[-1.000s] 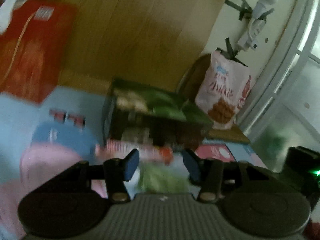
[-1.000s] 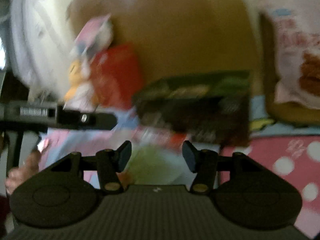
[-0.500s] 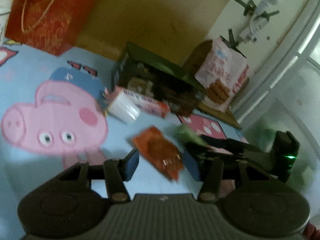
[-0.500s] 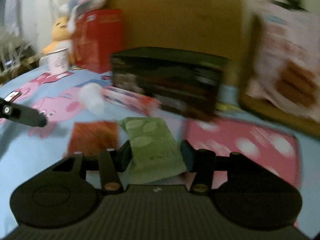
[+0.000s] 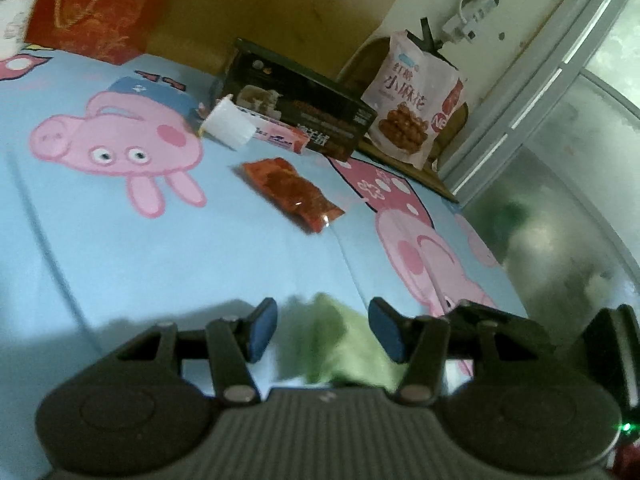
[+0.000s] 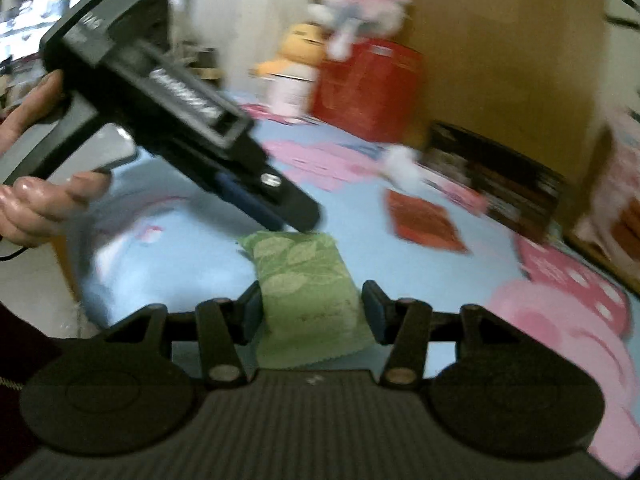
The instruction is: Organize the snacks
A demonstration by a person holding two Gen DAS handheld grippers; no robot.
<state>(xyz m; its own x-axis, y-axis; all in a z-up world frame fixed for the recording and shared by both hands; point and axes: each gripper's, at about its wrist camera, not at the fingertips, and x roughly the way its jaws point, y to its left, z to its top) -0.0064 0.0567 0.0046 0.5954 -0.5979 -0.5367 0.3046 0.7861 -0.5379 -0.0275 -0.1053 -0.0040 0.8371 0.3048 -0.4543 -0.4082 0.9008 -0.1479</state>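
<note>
The green snack packet (image 6: 306, 292) sits between the fingers of the right claw (image 6: 310, 312). One pad looks right against its edge and the other shows a sliver of gap, so I honestly can't tell if it's gripped or just framed. Those jaws have just been opening a touch with the packet between them. It's a soft pillow pouch with a pale leaf print and a crimped end, lying on, or held just over, the blue cartoon-pig bedsheet (image 5: 100, 248).

The left claw (image 6: 280, 216) comes in from the other side with its tips at the packet's far end, in a person's hand (image 6: 36, 200). In its own view the packet is a green blur between parted jaws, so again no clear call; they too have just eased wider.

Further out, a red snack packet (image 5: 290, 190) lies flat alone on the sheet. Beyond it a pink-and-white pack (image 5: 256, 132) leans on a dark box (image 5: 304, 116), probably the spot where snacks get gathered. A big pink bag (image 5: 416, 100) stands behind.
</note>
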